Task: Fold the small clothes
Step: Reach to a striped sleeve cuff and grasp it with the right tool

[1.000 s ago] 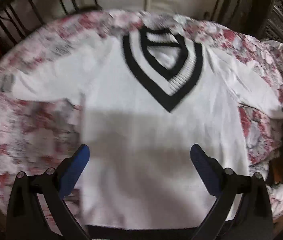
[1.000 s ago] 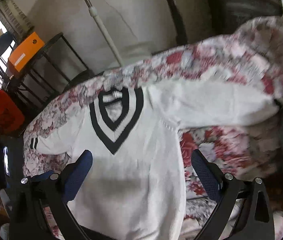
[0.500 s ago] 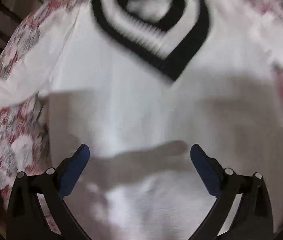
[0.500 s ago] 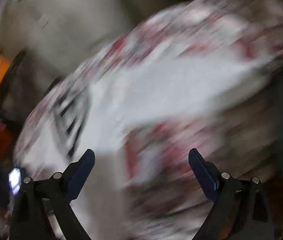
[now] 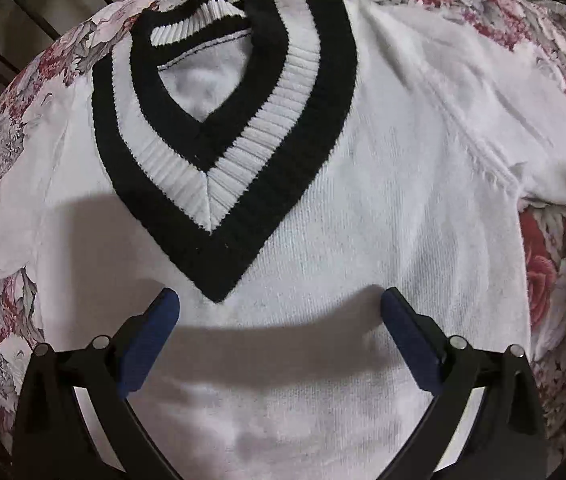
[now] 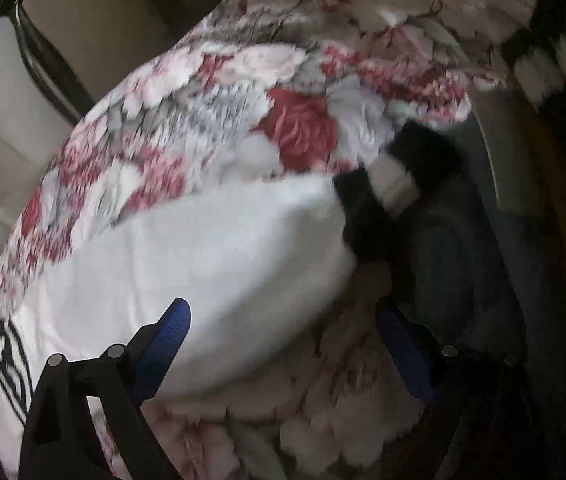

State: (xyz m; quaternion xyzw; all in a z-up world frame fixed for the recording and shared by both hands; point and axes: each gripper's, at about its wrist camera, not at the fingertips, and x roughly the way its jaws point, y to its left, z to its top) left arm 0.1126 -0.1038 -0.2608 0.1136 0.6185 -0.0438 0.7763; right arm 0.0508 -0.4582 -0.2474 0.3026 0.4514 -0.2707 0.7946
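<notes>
Sweater (image 5: 323,208) spread flat, front up, on floral cloth (image 5: 555,280).
Left claw (image 5: 279,312) released above chest; right claw (image 6: 283,320) released, empty, over sleeve (image 6: 203,264) near striped cuff (image 6: 395,184).

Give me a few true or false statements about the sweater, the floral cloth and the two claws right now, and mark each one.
1. The sweater lies with its V-neck collar facing up. True.
2. The left claw is shut on the collar. False: its jaws are wide apart, holding nothing.
3. The sweater lies on a floral cloth. True.
4. The collar is plain red. False: it has black and white bands.
5. The right claw is open near the sleeve and its striped cuff. True.
</notes>
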